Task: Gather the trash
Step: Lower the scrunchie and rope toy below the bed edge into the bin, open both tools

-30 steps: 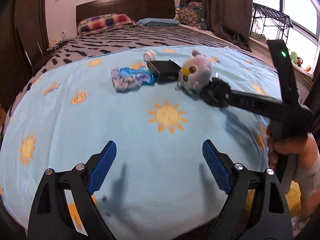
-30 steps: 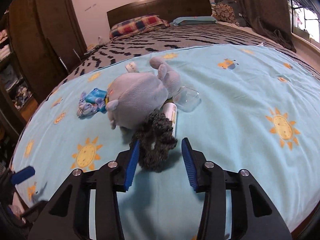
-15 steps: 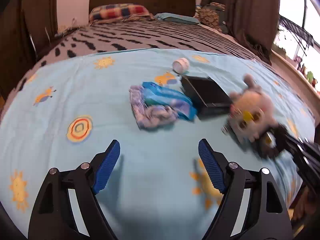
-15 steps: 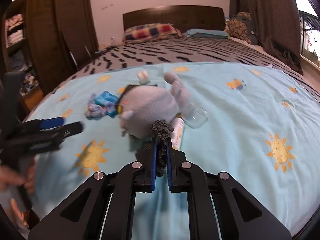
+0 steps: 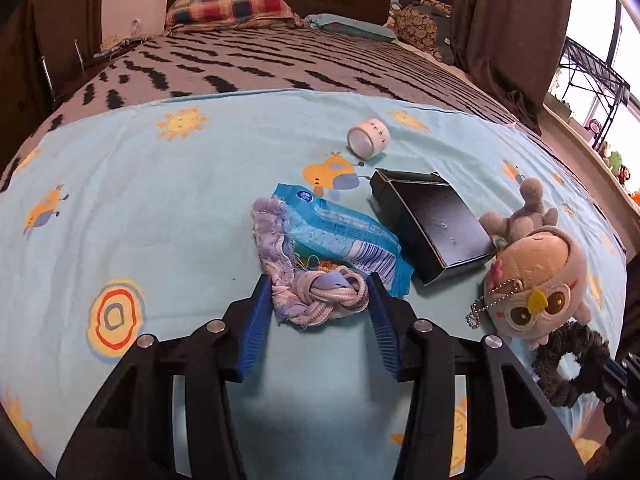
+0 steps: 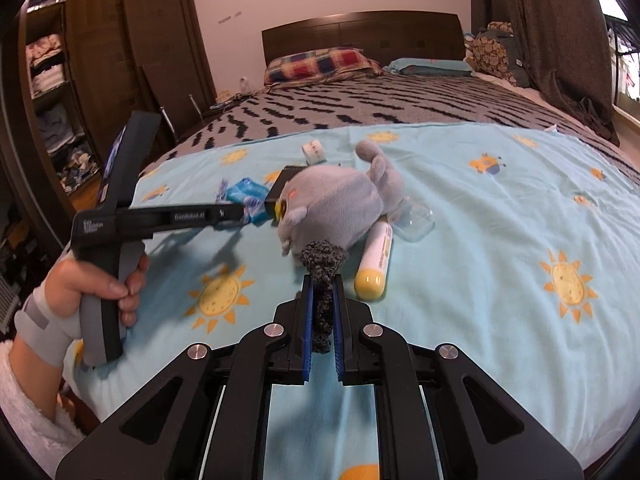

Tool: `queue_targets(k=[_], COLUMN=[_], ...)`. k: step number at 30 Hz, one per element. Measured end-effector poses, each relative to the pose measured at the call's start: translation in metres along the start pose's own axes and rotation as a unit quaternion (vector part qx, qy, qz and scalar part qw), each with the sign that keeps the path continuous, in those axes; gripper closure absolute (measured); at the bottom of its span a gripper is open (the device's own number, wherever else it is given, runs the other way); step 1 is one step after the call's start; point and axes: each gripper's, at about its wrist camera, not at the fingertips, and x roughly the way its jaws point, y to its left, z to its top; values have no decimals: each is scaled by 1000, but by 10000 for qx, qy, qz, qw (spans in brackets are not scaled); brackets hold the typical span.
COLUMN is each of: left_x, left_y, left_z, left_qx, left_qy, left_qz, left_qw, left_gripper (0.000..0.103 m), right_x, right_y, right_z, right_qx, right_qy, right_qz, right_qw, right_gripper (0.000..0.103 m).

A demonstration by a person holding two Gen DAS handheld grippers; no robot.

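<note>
A crumpled lavender cloth bundle (image 5: 320, 300) lies on the sun-print sheet, partly over a blue wipes packet (image 5: 340, 236). My left gripper (image 5: 318, 300) straddles the bundle and its jaws are closing; the pads sit right at the cloth's sides without visibly squeezing it. From the right wrist view, the left gripper (image 6: 250, 211) reaches in beside the blue packet (image 6: 246, 190). My right gripper (image 6: 322, 280) is shut on a dark grey fuzzy scrunchie (image 6: 322, 256), just in front of the grey owl plush (image 6: 336, 208). The scrunchie (image 5: 568, 364) also shows at the lower right of the left wrist view.
A black box (image 5: 432, 224), a tape roll (image 5: 368, 142) and the owl plush (image 5: 536, 292) lie to the right of the packet. A yellow-capped tube (image 6: 376, 260) and a clear plastic case (image 6: 414, 220) sit beside the plush. Pillows and headboard are far back, shelves at left.
My left gripper travelled across the bed up to the cloth bundle and its jaws narrowed around it. My right gripper shut on the scrunchie and now holds it slightly raised.
</note>
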Motion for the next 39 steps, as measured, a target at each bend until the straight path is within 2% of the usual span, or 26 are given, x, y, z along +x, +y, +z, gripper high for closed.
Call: queue_targets(k=[5, 12, 21, 28, 32, 39], left_x=[-21, -80, -157, -201, -208, -181], left_y=[-7, -24, -59, -83, -89, -96], left_z=[-9, -41, -94, -140, -173, -236], left_qx=[146, 396, 616, 767, 821, 868], left_qy=[-130, -381, -630, -749, -613, -4], left_qz=[132, 212, -126, -405, -562, -750], left_qw=[9997, 9983, 9960, 9934, 9931, 9934], left_gripper=[62, 63, 63, 63, 63, 63], right_x=[-13, -44, -92, -115, -118, -107], right_y=[5, 19, 32, 33, 33, 31], right_z=[-7, -15, -35, -66, -88, -134], right_qx=[-4, -42, -59, 72, 139, 347], right_qy=[7, -109, -223, -80, 112, 631], right_qz=[10, 12, -68, -38, -32, -19], right_qw=[10000, 9999, 9997, 9999, 9998, 9974], right_gripper=[93, 93, 93, 93, 93, 93])
